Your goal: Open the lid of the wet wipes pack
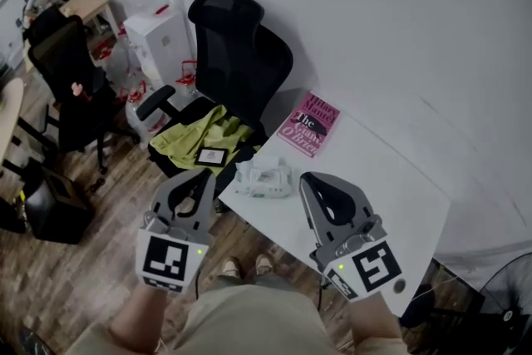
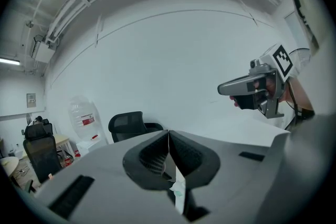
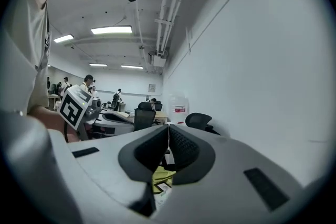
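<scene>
1. The left tongs [image 1: 202, 176] and the right tongs [image 1: 309, 180] are held side by side, raised clear of the tabletop [image 1: 378, 179]. Each pair is pressed together with nothing between.
2. The wet wipes pack [image 1: 264, 179] lies flat on the tabletop's near corner. In the head view it sits between the two sets of tips, and neither touches it. I cannot tell how its lid stands.
3. Farther along, a pink book [image 1: 309, 125] lies flat by the tabletop's edge, near the wall.
4. Past the tabletop stands a black office chair [image 1: 241, 46] with a yellow-green cloth [image 1: 199, 135] on its seat. Beyond it is a water dispenser [image 1: 156, 41].
</scene>
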Motion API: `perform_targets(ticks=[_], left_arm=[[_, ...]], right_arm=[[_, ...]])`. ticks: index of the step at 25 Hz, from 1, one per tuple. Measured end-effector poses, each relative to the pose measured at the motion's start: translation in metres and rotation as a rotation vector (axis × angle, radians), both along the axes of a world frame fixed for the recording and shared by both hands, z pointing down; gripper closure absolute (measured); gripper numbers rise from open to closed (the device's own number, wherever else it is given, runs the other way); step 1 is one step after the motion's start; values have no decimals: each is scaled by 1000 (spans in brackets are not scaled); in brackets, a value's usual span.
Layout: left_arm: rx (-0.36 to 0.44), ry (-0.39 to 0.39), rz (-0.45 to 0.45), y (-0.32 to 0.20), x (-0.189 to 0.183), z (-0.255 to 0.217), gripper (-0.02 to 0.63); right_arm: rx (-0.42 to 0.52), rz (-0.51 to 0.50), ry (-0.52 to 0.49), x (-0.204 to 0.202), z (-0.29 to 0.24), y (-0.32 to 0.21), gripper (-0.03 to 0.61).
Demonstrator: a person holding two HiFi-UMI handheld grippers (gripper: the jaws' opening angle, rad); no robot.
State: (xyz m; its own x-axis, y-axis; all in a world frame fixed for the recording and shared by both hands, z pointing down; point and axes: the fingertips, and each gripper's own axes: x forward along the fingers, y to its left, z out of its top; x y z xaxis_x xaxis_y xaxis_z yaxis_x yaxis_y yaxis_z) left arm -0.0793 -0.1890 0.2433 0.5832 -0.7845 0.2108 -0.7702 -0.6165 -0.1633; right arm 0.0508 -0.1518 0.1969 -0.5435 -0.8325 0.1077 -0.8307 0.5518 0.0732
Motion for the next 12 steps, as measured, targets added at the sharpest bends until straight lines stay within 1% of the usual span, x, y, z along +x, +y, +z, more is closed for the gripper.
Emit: perform_targets(ticks=[4, 8, 12], left_arm=[[13, 3, 13, 13, 3, -6, 592], [-2, 21, 3, 23, -1, -6, 592], [-18, 15, 3, 30, -3, 1, 592]], right_arm=[[-13, -7, -7, -5, 1, 18, 554], [-46, 5, -11, -9, 10, 31, 554], [-47, 3, -17, -11, 19, 37, 555]])
